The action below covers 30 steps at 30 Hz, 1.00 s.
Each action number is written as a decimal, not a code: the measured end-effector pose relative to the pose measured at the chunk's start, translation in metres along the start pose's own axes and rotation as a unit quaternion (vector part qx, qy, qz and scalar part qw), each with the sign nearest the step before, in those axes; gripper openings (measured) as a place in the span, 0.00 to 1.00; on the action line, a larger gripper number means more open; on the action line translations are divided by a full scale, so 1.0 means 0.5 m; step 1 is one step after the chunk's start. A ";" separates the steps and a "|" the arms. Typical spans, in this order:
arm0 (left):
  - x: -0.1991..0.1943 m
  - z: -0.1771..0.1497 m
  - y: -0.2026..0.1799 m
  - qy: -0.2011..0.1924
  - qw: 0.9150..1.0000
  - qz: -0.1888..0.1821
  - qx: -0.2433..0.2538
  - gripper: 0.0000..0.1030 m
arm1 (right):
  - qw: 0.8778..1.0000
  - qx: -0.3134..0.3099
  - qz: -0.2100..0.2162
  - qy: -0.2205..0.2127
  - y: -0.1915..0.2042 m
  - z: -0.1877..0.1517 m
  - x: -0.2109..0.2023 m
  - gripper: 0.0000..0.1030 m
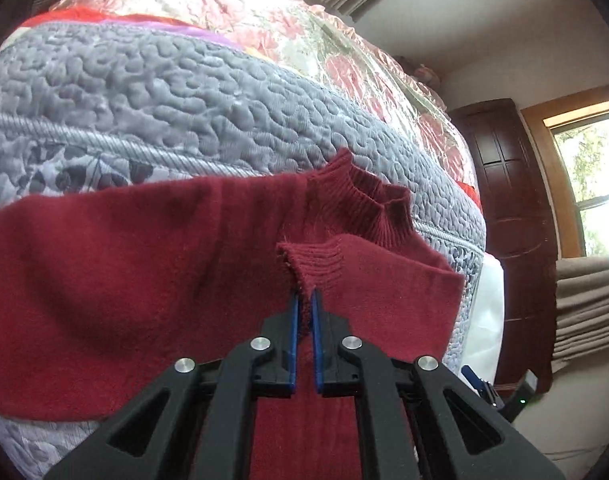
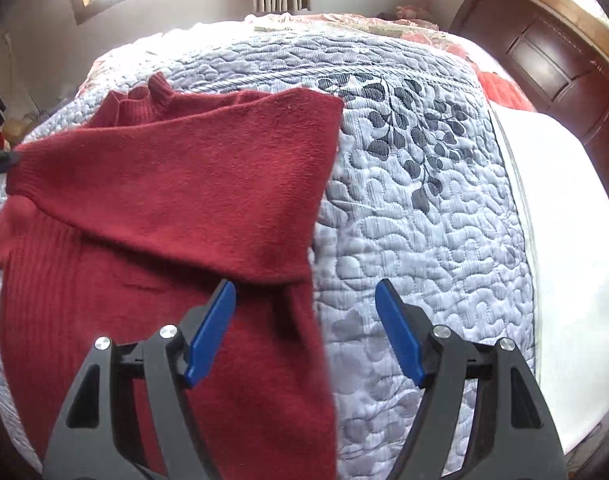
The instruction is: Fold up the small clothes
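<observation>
Ahead of both grippers we see a bed covered by a grey quilt [image 2: 424, 184] with a stitched leaf pattern. Beyond the quilt lies a floral blanket [image 1: 264, 12] under clear plastic. A dark wooden headboard [image 2: 552, 60] stands to the far right of the right gripper, with a white sheet [image 2: 576, 220] between it and the quilt. Nothing lies on the quilt between the grippers and the garment.

The red sweater [image 2: 164, 208] lies spread on the quilt. Its ribbed collar [image 1: 368, 204] sits just beyond the left gripper [image 1: 304, 300].

We see the left gripper closed on the ribbed sleeve cuff [image 1: 312, 268], which stands up from between its blue pads [image 1: 293, 340]. The sleeve is folded across the body of the sweater.

The right gripper [image 2: 306, 292] is spread wide and holds nothing. Its left pad [image 2: 210, 332] hangs over the sweater near the side edge; its right pad [image 2: 398, 332] hangs over bare quilt. The sweater's side edge runs between the two pads. We cannot tell whether the pads touch the fabric.
</observation>
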State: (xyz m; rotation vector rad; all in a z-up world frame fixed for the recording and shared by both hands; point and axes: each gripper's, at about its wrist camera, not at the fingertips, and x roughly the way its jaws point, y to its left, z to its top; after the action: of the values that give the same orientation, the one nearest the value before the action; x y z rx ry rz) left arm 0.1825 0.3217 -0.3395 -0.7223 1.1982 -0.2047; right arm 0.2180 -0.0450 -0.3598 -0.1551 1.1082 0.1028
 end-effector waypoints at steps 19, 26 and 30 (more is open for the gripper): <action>0.044 -0.005 0.034 0.027 0.999 0.026 -0.027 0.06 | 0.857 0.424 0.288 0.046 -0.139 -0.056 0.122 0.62; 0.060 -0.006 0.043 0.034 0.999 0.026 -0.032 0.06 | 0.798 0.495 0.340 0.059 -0.140 -0.040 0.155 0.47; 0.068 -0.009 0.056 0.040 0.998 0.021 -0.050 0.06 | 0.797 0.502 0.331 0.052 -0.159 -0.021 0.168 0.11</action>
State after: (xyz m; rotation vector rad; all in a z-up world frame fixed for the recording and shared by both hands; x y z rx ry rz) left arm 0.1851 0.3238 -0.3834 -0.7804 1.3056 -0.1407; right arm 0.2587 -0.1247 -0.4337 1.2128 1.1541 0.1165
